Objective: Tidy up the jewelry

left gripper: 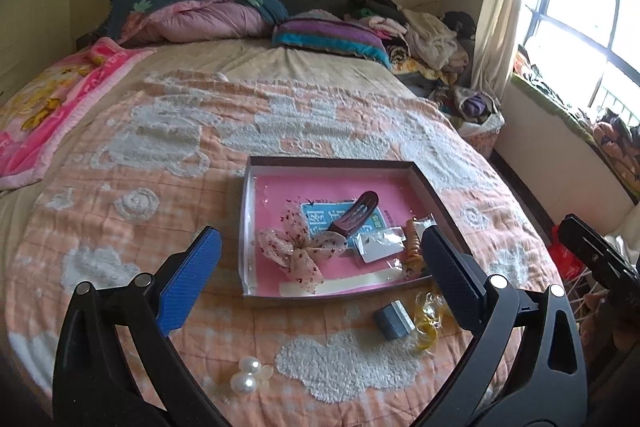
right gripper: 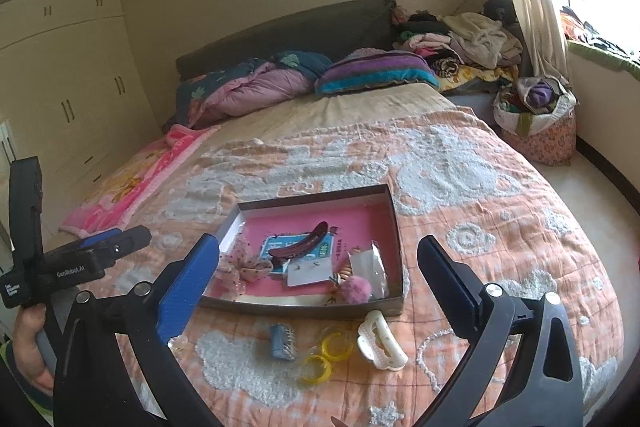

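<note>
Jewelry and hair pieces lie partly inside a shallow box with a pink floor and partly on the orange-and-white bedspread just in front of it.

From the left wrist camera, the left gripper hangs above the spread with its jaws spread wide and nothing between the blue pads. Inside the box sit a dotted fabric bow, a dark red hair clip lying across a blue card, and small clear packets near the right wall. On the spread in front of the box lie a small blue-grey clip and yellow rings just beside it. A pearl ornament rests nearer the camera, between the gripper's arms.

From the right wrist camera, the right gripper likewise stands released, empty, over the box's near edge. A pink pom-pom lies in the box's near right corner beside the packets. In front of the box sit the blue clip, two yellow rings and a white claw clip, with a string of white beads to its right. At the left edge a hand holds the other gripper's handle.
</note>
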### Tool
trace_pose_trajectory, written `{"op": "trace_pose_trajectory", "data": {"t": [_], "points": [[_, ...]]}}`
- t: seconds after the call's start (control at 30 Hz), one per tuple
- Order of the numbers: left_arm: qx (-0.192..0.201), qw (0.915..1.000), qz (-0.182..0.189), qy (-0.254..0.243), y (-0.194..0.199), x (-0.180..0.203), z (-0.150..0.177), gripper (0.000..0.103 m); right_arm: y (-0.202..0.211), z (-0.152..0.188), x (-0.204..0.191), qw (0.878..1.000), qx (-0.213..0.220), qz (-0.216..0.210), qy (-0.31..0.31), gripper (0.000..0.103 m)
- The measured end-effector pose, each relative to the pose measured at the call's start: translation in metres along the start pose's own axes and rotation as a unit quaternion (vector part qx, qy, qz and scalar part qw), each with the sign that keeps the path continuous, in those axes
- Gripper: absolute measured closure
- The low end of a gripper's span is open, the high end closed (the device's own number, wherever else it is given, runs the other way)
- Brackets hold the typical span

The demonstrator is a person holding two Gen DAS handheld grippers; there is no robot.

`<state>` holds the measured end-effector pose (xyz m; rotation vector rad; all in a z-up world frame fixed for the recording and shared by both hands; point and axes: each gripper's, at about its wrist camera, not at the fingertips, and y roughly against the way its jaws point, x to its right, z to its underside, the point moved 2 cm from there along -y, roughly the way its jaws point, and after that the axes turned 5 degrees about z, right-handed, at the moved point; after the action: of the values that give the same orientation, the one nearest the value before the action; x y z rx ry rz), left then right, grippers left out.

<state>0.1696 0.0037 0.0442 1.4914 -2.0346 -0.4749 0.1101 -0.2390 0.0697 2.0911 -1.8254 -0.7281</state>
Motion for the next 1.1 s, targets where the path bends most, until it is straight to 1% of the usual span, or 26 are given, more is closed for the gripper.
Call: {"op": "trace_pose_trajectory", "data": {"t": [0.07,0.23,0.37,0.83,0.9,1.1], "points": [[0.006,1.0,-0.003,0.002,0.009,-0.002,-0.001,0.009,0.008,-0.002,-0.005,1.0,0.007,-0.005,0.007,0.004],[0.02,0.9995,-0.024,-0.001,0.031,-0.006,0.0,0.009,0.027,-0.007,-0.017,0.999,0.024,-0.02,0.026,0.004],[0.022,0.9989,-0.039,-0.008,0.041,-0.005,0.004,0.009,0.039,-0.009,-0.022,0.998,0.031,-0.03,0.034,0.004],[0.017,0.9983,-0.048,-0.028,0.068,0.001,0.021,0.009,0.072,-0.009,-0.022,0.997,0.044,-0.033,0.054,0.004],[0.018,0.9985,-0.044,-0.027,0.072,0.001,0.024,0.009,0.073,-0.008,-0.022,0.997,0.042,-0.029,0.056,0.004],[0.007,0.9988,-0.032,-0.038,0.071,0.011,0.031,0.009,0.074,0.002,-0.023,0.997,0.029,-0.038,0.061,0.004]]}}
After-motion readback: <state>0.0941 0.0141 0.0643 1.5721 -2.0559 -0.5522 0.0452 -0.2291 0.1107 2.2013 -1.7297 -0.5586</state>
